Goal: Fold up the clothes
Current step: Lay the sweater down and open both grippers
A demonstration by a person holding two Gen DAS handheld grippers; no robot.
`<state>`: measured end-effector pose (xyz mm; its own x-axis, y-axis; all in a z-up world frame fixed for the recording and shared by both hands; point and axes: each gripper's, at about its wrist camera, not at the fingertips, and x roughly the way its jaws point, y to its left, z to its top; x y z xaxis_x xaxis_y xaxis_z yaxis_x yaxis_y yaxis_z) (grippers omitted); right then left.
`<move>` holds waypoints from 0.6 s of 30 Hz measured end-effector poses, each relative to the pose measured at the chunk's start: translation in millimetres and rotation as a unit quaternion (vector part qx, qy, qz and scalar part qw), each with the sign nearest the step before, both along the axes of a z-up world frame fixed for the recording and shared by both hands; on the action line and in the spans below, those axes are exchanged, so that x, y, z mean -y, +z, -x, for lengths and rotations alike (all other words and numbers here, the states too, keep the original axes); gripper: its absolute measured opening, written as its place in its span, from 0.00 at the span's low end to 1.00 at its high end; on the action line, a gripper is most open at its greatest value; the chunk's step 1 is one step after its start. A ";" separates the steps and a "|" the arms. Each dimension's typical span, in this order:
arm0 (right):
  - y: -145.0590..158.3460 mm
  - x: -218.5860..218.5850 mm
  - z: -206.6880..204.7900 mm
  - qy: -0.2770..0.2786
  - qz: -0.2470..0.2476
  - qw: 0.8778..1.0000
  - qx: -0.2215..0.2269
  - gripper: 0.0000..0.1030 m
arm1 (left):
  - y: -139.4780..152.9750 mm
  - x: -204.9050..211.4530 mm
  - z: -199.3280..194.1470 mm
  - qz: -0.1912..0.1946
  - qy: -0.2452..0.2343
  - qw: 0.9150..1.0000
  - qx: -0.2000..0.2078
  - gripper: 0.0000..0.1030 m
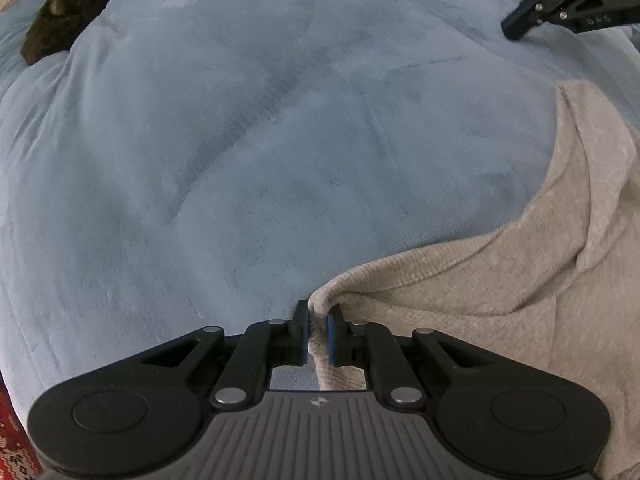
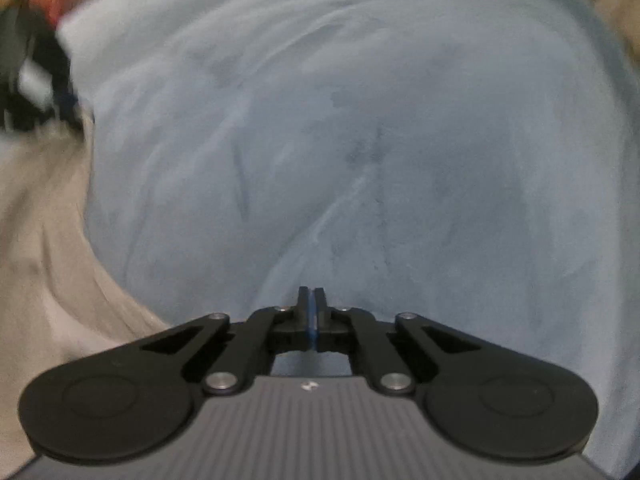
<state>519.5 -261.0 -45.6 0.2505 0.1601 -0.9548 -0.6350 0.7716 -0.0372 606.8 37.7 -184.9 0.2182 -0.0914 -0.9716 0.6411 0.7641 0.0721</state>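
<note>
- Left wrist view: left gripper (image 1: 318,312) pinches a corner of the grey garment (image 1: 520,280), which lies on the blue blanket (image 1: 240,140) at lower right.
- Right gripper (image 2: 311,300) is clenched with nothing between its pads, above the blanket; the garment lies blurred at its left.
- Dark object (image 1: 68,16) sits far left.

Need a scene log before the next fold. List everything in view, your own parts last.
blanket: one, light blue, spread under everything, fills both views.
garment: one, grey-beige knit, lies on the blanket at the right of the left view; a corner is pinched by the left gripper.
dark object: one, brown-black, on the blanket at the top left of the left view; too unclear to name.
red cloth: one patterned patch, bottom left edge of the left view.
left gripper: one, black with blue pads, fingers closed on the garment corner.
right gripper: one, black with blue pads, fingers shut on nothing, above bare blanket.
</note>
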 end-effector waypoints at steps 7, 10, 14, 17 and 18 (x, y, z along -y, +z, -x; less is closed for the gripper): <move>7.9 20.5 21.0 -0.010 -0.082 0.994 -0.065 0.20 | -1.5 -15.2 10.4 0.026 0.003 1.000 -0.008 0.12; 12.3 20.8 39.9 0.006 -0.084 0.994 -0.072 0.26 | 2.5 -30.5 9.5 0.056 0.021 0.998 -0.016 0.17; -2.2 12.6 35.0 0.015 -0.070 0.994 -0.080 0.27 | 5.3 -43.5 13.2 0.063 0.031 0.997 -0.019 0.19; -13.2 8.4 33.3 0.021 -0.067 0.994 -0.078 0.27 | 15.3 -41.2 21.2 0.069 0.021 0.997 -0.018 0.21; -14.6 7.3 33.1 0.022 -0.067 0.995 -0.077 0.26 | 18.2 -40.5 23.9 0.072 0.017 0.997 -0.018 0.24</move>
